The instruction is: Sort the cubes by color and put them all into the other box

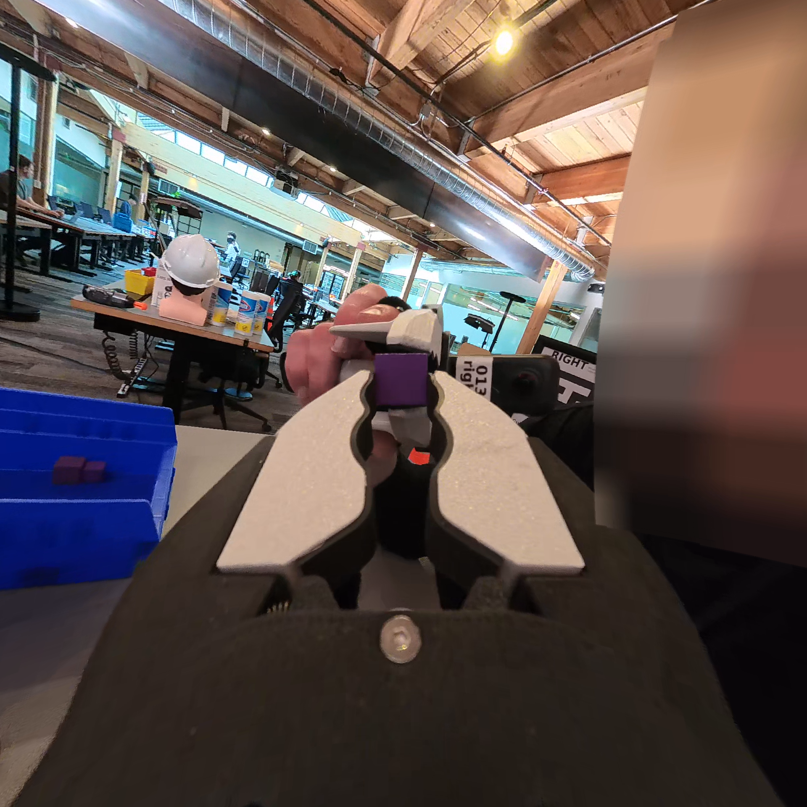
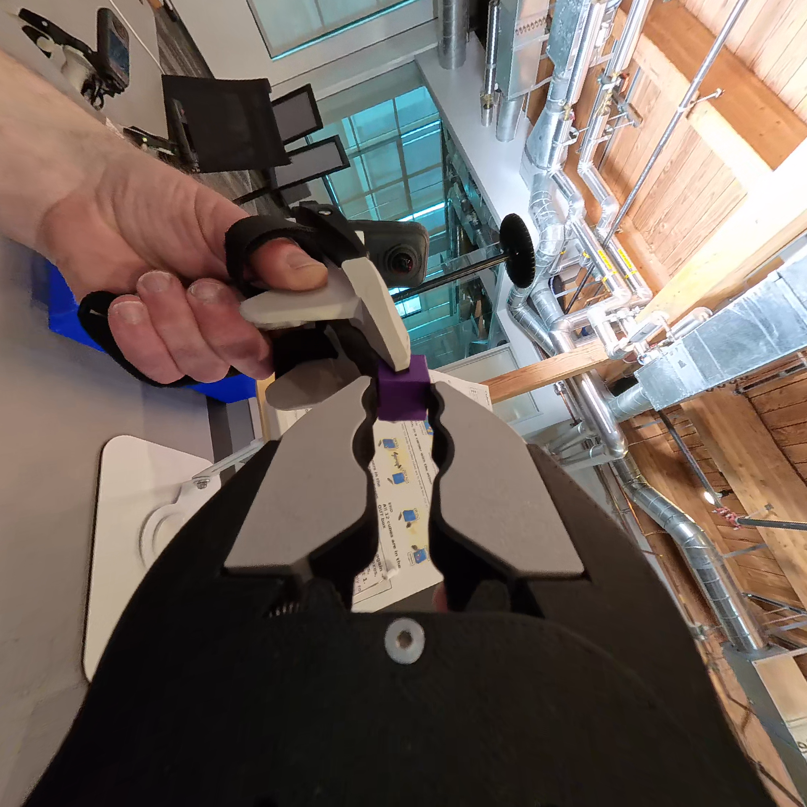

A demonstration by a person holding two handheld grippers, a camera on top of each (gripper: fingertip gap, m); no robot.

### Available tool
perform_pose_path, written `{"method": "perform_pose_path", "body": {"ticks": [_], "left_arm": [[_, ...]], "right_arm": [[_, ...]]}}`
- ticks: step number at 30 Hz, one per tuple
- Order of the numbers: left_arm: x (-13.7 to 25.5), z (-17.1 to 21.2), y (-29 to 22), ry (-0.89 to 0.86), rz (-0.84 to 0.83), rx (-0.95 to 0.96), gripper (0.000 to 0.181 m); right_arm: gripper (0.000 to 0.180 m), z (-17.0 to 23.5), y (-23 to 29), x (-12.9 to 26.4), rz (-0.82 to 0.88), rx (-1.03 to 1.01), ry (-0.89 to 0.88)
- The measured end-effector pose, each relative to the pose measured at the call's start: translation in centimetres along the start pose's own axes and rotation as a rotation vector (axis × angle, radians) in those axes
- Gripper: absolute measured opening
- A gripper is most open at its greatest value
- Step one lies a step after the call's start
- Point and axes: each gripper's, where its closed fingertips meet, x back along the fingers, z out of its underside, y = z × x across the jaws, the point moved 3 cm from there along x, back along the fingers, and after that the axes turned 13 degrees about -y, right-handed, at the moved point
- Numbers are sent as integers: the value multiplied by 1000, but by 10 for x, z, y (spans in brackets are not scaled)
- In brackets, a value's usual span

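One purple cube (image 1: 401, 379) (image 2: 401, 393) is held in mid air between both grippers. My left gripper (image 1: 401, 384) is closed on its left and right sides. My right gripper (image 2: 401, 395) is closed on it too, and in the left wrist view its white fingers (image 1: 410, 332) sit above and below the cube. In the right wrist view, a left gripper finger (image 2: 380, 314) touches the cube's top edge. A blue box (image 1: 87, 480) stands on the table to the left and holds two purple cubes (image 1: 78, 469). Part of a blue box (image 2: 65, 305) shows behind the hand.
A person's hands (image 2: 144, 270) hold both grippers above a grey table (image 2: 43, 480). A white stand base (image 2: 144, 524) and an illustrated sheet (image 2: 401, 493) lie below the right gripper. A far table carries a white hard hat (image 1: 192, 262) and wipe tubs. Both grippers' tips are close together, under 4 cm apart.
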Motion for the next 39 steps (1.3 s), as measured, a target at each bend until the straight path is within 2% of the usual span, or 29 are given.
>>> {"method": "perform_pose_path", "body": {"ticks": [6, 9, 11, 18, 23, 29, 39], "left_arm": [[5, -15, -2, -46, -6, -66, 22], [20, -33, -5, -16, -71, -209, 0], [26, -45, -10, -15, -101, -277, 0], [24, -56, -16, 160, -231, -525, 0], [14, -46, -18, 261, -251, -619, 0], [14, -43, -15, 296, -272, -637, 0], [12, -39, -8, 356, -271, -668, 0]], "right_arm": [[22, 7, -16, 17, -17, -61, 61], [22, 38, -26, 47, -72, -125, 207], [22, 66, -26, 71, -124, -163, 321], [22, 173, 9, 169, -518, -317, 829], [22, 235, 36, 222, -754, -431, 1056], [22, 282, 72, 255, -991, -494, 1231], [22, 310, 107, 275, -1217, -472, 1364]]}}
